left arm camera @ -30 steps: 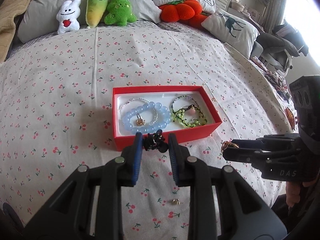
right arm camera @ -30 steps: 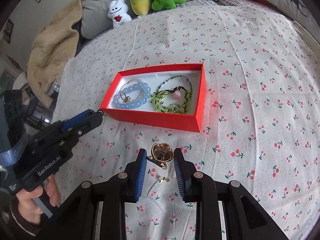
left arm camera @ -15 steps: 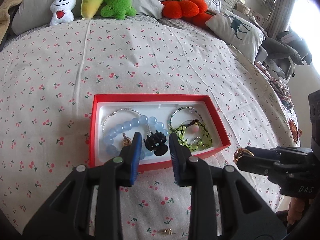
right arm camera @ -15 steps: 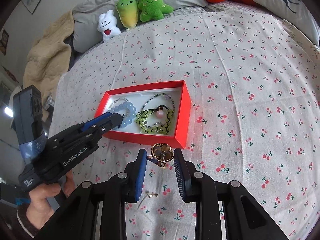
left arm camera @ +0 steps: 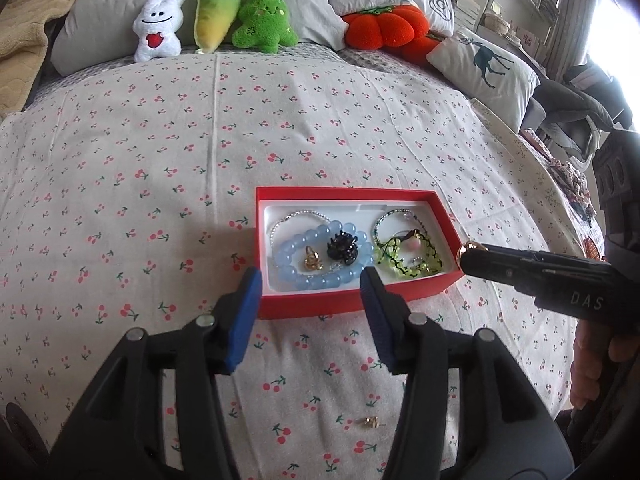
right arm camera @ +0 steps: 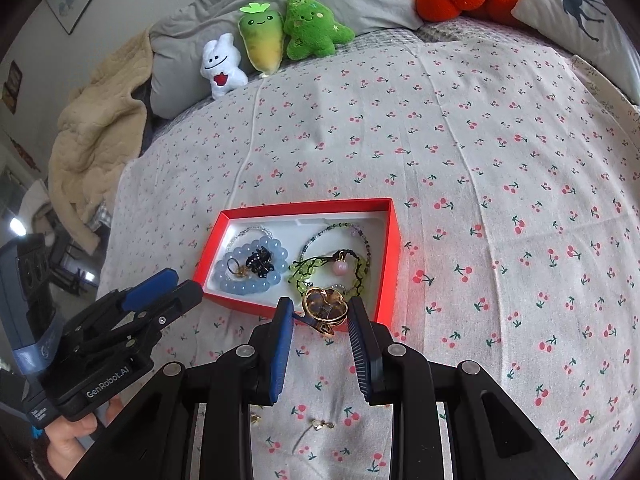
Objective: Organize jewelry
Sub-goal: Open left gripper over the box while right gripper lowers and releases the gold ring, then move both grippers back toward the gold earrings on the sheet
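Observation:
A red jewelry box [left arm camera: 352, 194] [right arm camera: 394, 240] lies on the cherry-print bedspread. It holds a blue bead bracelet [left arm camera: 294, 246] [right arm camera: 224, 276], a green beaded bracelet [left arm camera: 400, 266] [right arm camera: 308, 276] and a small black hair claw [left arm camera: 342, 248] [right arm camera: 260, 262]. My left gripper [left arm camera: 310, 284] [right arm camera: 168, 284] is open and empty just in front of the box. My right gripper [right arm camera: 320, 316] is shut on a gold heart-shaped clip [right arm camera: 324, 306] at the box's near edge; in the left wrist view only its tip [left arm camera: 470, 252] shows.
Small gold earrings lie on the bedspread near me [left arm camera: 370, 422] [right arm camera: 320, 424]. Plush toys [left arm camera: 216, 20] [right arm camera: 276, 36] and pillows [left arm camera: 484, 64] line the head of the bed. A beige blanket [right arm camera: 92, 136] hangs at the left.
My left gripper opened and dropped the black hair claw onto the blue bracelet in the box. My right gripper moved forward to the box with the gold clip.

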The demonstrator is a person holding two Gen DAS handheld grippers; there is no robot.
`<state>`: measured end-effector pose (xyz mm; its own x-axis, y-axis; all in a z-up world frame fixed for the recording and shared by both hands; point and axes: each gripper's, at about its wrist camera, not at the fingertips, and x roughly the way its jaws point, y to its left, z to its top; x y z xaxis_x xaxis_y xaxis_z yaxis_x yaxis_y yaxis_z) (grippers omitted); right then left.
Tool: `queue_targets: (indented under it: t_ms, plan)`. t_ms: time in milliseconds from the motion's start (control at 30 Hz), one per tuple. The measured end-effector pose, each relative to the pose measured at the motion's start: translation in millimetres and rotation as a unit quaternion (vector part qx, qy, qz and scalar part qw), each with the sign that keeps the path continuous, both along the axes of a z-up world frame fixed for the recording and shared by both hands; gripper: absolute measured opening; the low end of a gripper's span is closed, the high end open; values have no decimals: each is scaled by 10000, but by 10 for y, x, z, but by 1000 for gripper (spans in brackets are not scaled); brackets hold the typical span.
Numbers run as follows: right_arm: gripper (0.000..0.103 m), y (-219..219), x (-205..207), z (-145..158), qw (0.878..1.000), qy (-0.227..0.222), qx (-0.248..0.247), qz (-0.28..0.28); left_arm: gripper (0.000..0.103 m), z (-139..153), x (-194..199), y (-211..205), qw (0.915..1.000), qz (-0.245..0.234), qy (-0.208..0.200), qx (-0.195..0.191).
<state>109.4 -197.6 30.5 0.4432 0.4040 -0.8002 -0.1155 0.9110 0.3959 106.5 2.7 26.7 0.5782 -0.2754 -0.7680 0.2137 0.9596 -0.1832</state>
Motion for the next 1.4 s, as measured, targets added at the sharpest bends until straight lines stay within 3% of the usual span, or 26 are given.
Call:
queue_targets:
  t_ms: [133, 367, 1033, 1067, 1167, 1400]
  plan:
    - [28, 101, 61, -16, 9999, -74, -119, 39, 66, -57, -36, 86, 9998, 90, 166, 78]
    - [28, 241, 204, -79, 9996, -104, -271, 56, 75, -175, -105, 179, 9986, 127, 463, 227]
    - [30, 596, 530, -267, 9987, -23, -482, 172, 79, -270, -155, 227, 9965, 143, 753, 337]
    - [34, 611, 537, -277, 9986, -5, -485, 217, 79, -276, -155, 228, 9964, 145, 757, 345]
    - [72, 619, 514, -239, 9989, -81, -376, 255, 79, -287, -158, 228, 9962, 147, 773, 376]
    - [72, 606, 353, 5, 9974, -447, -395, 397, 79, -261, -176, 226, 9960, 161, 748, 458]
